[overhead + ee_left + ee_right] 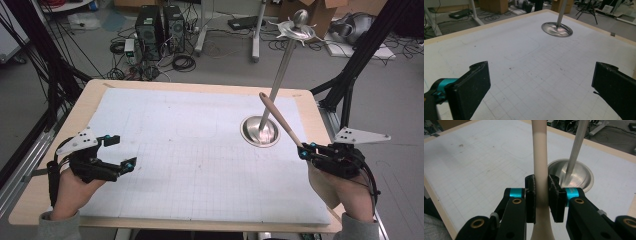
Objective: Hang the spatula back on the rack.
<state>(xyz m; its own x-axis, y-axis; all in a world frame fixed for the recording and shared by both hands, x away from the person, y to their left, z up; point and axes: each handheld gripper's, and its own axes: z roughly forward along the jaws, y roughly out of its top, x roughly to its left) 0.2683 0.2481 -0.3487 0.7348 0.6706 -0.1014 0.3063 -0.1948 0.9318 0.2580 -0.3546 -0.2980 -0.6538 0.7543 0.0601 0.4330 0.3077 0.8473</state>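
Right gripper view: right gripper clamped on a spoon, both pads pressed against the handle, one each side. Handle runs up from between the jaws and out the top edge; below the pads it flares wider toward the bottom edge. Spoon is pale beige, smooth, round in section, looks wooden; bowl end not visible in this view.

High view: spoon sticks out of the right gripper up and to the left, tilted, off the mat. Its rounded brownish end sits just left of the stand pole, above the stand base. Stand is a round shiny metal base with a thin pole leaning up to a spiked hook ring and ball on top. Spoon shaft crosses in front of the base's right edge; touching or not, cannot tell.

Left gripper is well left of the stand, low over the mat, jaws wide apart, nothing between them. Left gripper view shows only gridded mat between the pads.
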